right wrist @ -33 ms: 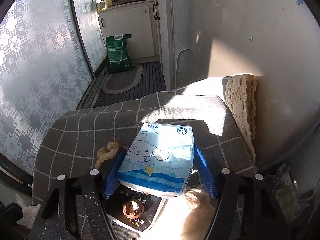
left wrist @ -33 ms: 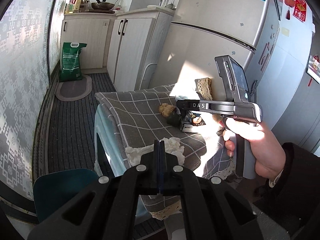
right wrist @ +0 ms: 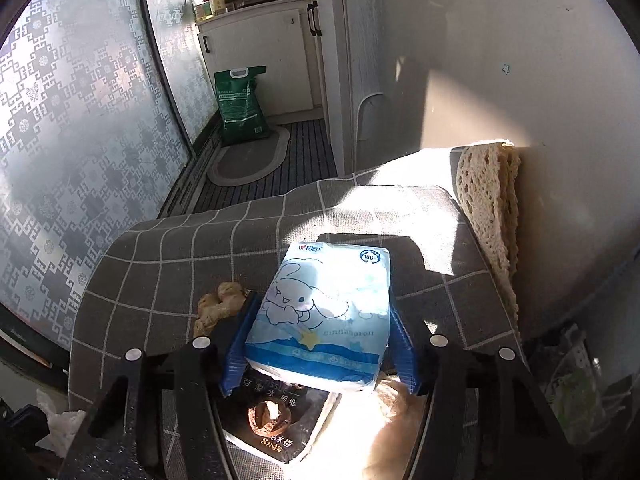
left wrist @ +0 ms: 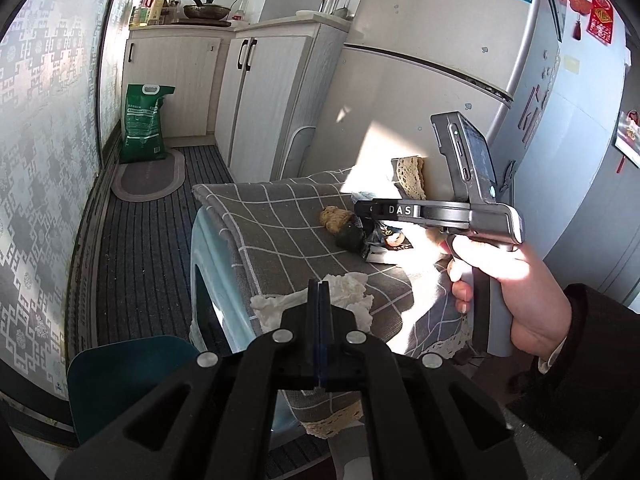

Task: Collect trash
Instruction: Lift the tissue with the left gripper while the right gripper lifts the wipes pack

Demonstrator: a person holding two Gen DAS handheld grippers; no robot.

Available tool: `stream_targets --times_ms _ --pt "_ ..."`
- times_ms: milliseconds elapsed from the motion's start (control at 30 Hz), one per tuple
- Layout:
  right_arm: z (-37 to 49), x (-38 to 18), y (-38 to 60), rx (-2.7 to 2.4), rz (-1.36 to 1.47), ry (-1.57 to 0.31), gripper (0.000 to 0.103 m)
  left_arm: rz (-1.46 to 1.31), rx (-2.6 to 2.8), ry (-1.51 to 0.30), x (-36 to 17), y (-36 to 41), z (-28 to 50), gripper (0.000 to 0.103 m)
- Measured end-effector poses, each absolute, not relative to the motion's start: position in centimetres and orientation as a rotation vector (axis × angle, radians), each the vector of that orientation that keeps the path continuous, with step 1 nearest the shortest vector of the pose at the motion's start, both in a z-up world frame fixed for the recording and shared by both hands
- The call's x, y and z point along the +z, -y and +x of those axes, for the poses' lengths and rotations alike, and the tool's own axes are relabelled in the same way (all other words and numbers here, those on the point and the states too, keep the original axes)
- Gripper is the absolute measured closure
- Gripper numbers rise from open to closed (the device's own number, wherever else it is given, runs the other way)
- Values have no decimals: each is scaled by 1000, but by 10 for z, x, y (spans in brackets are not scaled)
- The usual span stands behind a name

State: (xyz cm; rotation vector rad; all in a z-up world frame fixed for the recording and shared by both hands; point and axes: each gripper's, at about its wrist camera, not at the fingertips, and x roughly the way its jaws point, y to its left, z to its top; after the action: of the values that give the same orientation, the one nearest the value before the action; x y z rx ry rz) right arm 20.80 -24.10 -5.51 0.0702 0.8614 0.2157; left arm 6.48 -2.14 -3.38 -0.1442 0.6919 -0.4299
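A grey checked cloth (left wrist: 280,240) covers a small table. Over it my right gripper (right wrist: 324,320) has a light-blue tissue pack (right wrist: 328,312) between its blue pads (right wrist: 242,340); the jaws are closing and both pads touch the pack's sides. Under the pack lies a black snack packet (right wrist: 272,420), with a piece of ginger (right wrist: 218,304) to its left. A dark green lump (left wrist: 350,238) sits beside the ginger (left wrist: 334,218). At the table's near edge my left gripper (left wrist: 319,286) is shut, with a crumpled white tissue (left wrist: 352,292) bunched around its tips.
A person's hand (left wrist: 500,272) holds the right gripper. A fridge (left wrist: 432,60) stands behind the table and white cabinets (left wrist: 264,92) to its left. A green bag (left wrist: 144,124) and an oval mat (left wrist: 148,176) lie on the floor. A teal seat (left wrist: 120,368) is near left.
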Motion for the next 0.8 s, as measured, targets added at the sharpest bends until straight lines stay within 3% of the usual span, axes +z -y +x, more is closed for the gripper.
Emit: stream_targets --times_ms 67,800 --pt "206 -51 241 221 83 -848 50 -147 -421 -696 -35 17 64 102" --pt "135 17 183 464 -20 -678 52 -175 -265 -599 -20 -44 28 103"
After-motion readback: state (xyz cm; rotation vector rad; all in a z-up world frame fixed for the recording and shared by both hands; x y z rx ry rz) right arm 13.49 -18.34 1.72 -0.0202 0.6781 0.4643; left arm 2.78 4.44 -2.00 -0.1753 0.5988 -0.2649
